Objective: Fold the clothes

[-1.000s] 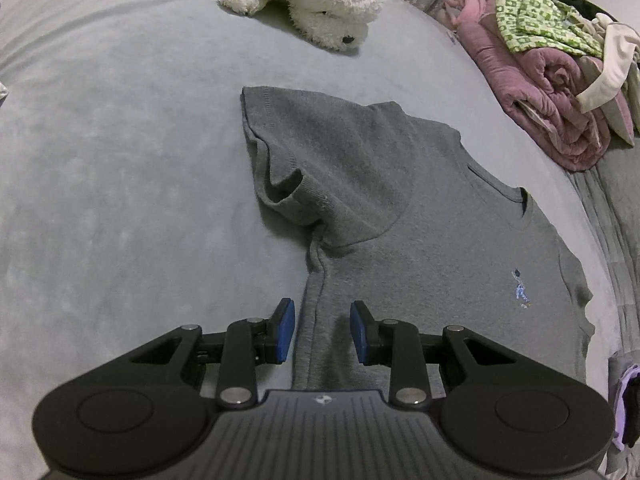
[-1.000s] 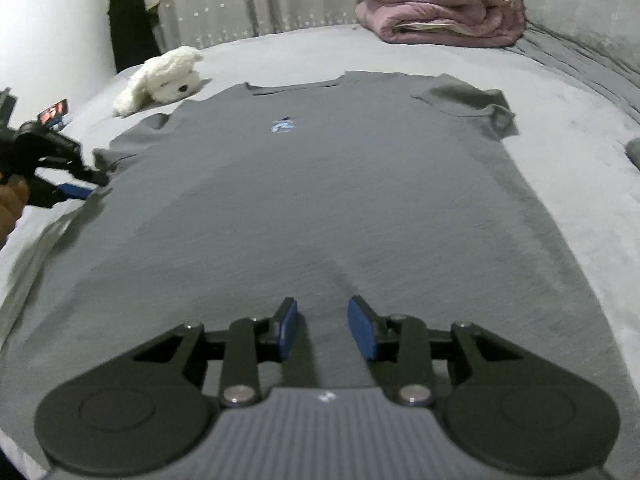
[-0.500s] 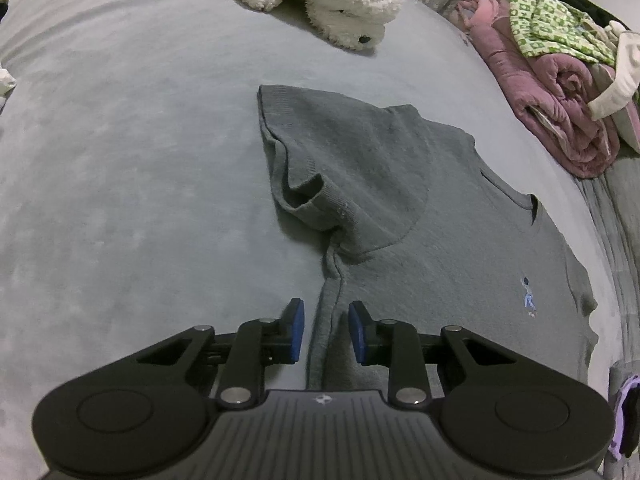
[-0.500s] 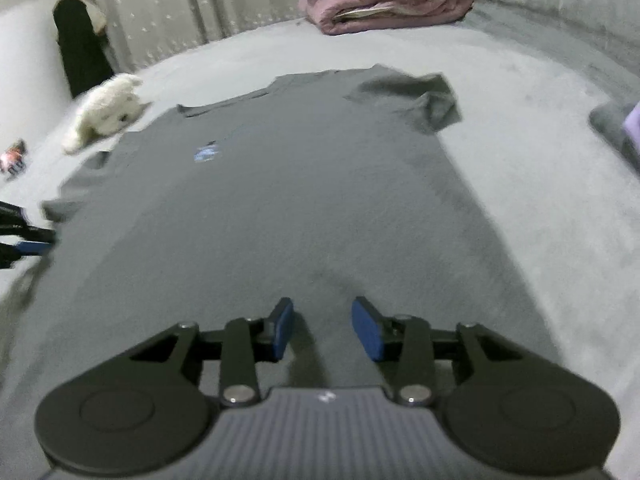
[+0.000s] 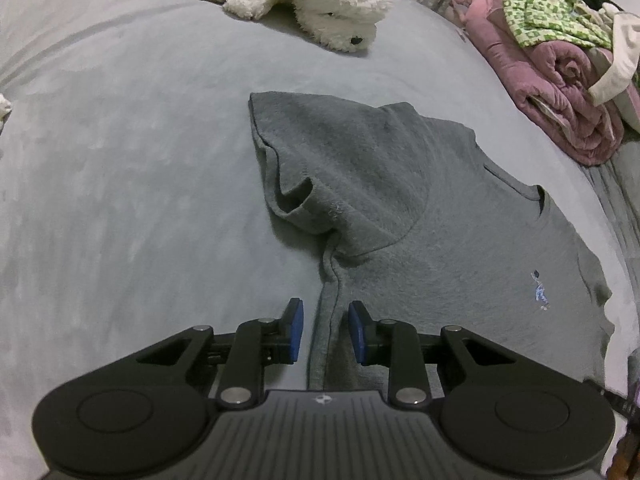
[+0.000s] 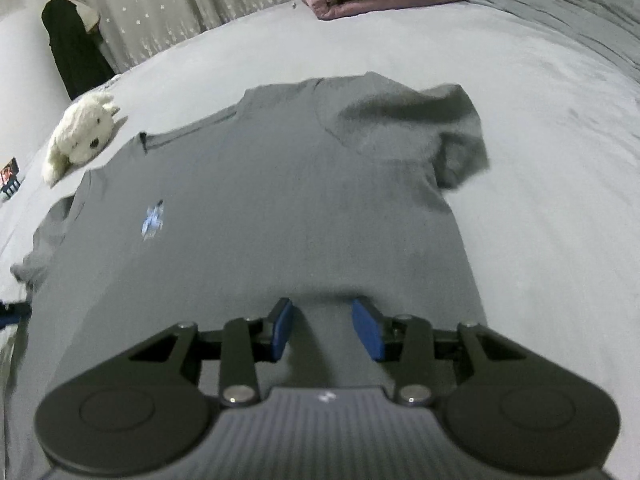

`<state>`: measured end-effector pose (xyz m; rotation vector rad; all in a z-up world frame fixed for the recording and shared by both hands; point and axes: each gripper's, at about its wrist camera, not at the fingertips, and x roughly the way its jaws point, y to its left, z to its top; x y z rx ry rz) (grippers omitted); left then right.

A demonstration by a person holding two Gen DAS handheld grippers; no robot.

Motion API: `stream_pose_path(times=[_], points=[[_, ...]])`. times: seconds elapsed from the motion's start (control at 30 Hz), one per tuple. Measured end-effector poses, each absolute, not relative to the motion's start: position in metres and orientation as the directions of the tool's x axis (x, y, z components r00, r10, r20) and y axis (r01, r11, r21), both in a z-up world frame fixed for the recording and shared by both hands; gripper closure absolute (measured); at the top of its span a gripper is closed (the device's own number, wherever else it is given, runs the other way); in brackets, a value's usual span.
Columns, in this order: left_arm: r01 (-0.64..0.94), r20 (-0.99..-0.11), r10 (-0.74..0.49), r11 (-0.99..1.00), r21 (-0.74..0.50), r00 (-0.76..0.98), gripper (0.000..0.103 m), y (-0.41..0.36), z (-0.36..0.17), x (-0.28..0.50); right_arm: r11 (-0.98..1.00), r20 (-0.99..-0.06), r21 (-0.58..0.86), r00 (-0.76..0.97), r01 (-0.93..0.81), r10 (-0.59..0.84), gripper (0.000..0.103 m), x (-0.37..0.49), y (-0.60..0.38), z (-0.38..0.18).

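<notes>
Grey plush bedspread (image 5: 120,184) fills both views, w/ a pale dotted curtain (image 6: 168,12) at the far edge in the right wrist view. Grey T-shirt (image 5: 420,240) lies spread flat, front up, near the middle of the bed, neckline toward the far side; one short sleeve (image 5: 304,160) is rumpled and partly folded over itself. Mauve quilt (image 5: 560,92) sits bundled at the bed's far corner, w/ a green-and-white patterned garment (image 5: 544,16) and other clothes heaped on top. White plush dog (image 5: 320,4) lies on the bedspread beyond the shirt, well apart from it.

Left gripper (image 5: 325,330) hangs over the shirt's side seam just below the sleeve; its blue pads stand a little apart, w/ the shirt edge showing in the gap, not pinched. Right gripper (image 6: 324,330) is over the shirt's lower body, nearer the hem; jaws have just been opening, pads apart, nothing clamped, only fabric seen beneath. That view is motion-blurred.

Small blue embroidered chest logo (image 5: 540,292) is the only marking on the shirt; no letters readable. A tiny white emblem (image 5: 321,399) on each gripper body is too small to read.
</notes>
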<state>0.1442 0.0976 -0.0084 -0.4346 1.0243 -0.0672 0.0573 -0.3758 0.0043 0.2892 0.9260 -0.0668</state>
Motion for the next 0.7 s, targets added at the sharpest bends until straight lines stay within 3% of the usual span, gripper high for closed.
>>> stream_pose_path(times=[0.23,0.47,0.7], points=[[-0.118,-0.812,-0.218,0.937,-0.33,0.542,0.074,0.086,-0.008,0.144,0.954,-0.759,0.256,0.644,0.157,0.098,0.064,0.099,-0.393,-0.005],[-0.077,-0.801,-0.198,0.954,-0.29,0.566,0.058,0.073,-0.008,0.142,0.944,-0.709,0.286,0.7,0.167,0.091,0.066,0.126,-0.417,-0.013],[-0.07,-0.791,-0.203,0.953,-0.295,0.577,0.058,0.074,-0.008,0.141,0.92,-0.685,0.29,0.729,0.263,0.008,0.072,0.131,-0.442,-0.009]])
